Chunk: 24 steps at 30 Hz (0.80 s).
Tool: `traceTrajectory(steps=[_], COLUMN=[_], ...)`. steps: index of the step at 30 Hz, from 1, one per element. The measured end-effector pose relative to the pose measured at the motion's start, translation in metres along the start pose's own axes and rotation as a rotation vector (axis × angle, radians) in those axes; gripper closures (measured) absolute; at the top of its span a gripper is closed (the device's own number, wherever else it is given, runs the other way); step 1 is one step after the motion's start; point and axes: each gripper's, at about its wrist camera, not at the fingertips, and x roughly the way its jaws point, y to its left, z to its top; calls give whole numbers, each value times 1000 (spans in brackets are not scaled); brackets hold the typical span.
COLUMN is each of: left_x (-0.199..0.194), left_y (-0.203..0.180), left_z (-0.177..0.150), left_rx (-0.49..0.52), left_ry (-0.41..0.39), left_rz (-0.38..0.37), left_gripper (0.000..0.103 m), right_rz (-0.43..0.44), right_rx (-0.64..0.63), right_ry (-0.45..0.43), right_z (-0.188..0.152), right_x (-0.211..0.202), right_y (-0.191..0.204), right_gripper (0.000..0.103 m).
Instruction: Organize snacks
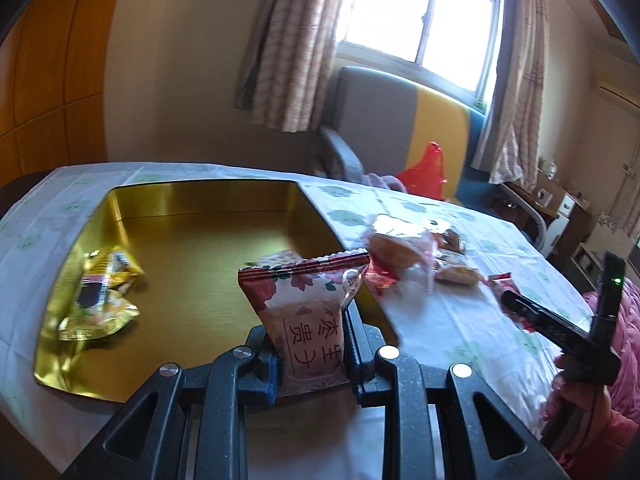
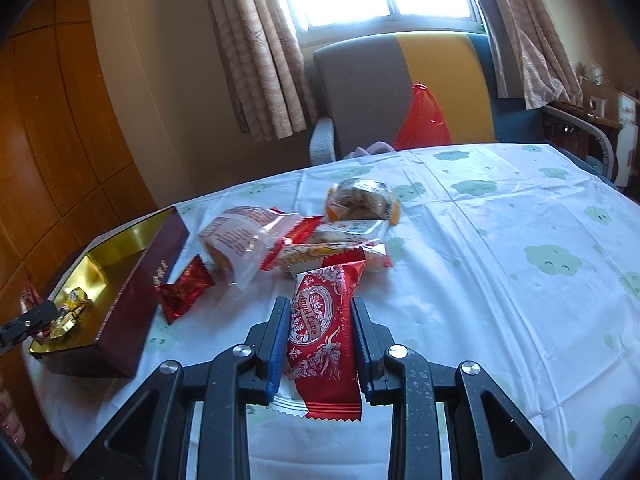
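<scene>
My left gripper [image 1: 308,320] is shut on a pink-and-white flowered snack packet [image 1: 304,280], held upright above the near right edge of the open gold box [image 1: 192,256]. Yellow packets [image 1: 104,296] lie in the box's left part. My right gripper [image 2: 320,306] is shut on a red "Angel Love" packet [image 2: 320,344], just above the tablecloth in front of the snack pile. That pile holds a clear bread bag [image 2: 236,240], a small red packet [image 2: 184,288], white-red packets [image 2: 340,244] and a round cake [image 2: 362,200]. The left gripper's tip [image 2: 40,312] shows over the box.
The box's maroon wall [image 2: 140,292] stands left of the pile. A cloud-print tablecloth [image 2: 520,240] covers the table. Behind it are a grey-and-yellow chair [image 2: 360,92] and a red plastic bag [image 2: 420,120]. A hand in a pink sleeve [image 1: 580,400] holds the right gripper.
</scene>
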Motion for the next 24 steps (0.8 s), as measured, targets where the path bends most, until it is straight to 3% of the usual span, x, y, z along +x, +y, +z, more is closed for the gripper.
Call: traceTrajectory(steps=[14,24], left_x=[11,19], left_y=[69,98], left_z=[6,-5], left_rx=[-6,-11], left_ry=[106,191], left_rz=[132,203], left_gripper=[77,77], right_rz=[151,242], right_rx=[-32,-79], right_ry=[8,34], right_z=[14,16], right_x=[-5,2], right_y=[63,109], right_gripper=[73,73])
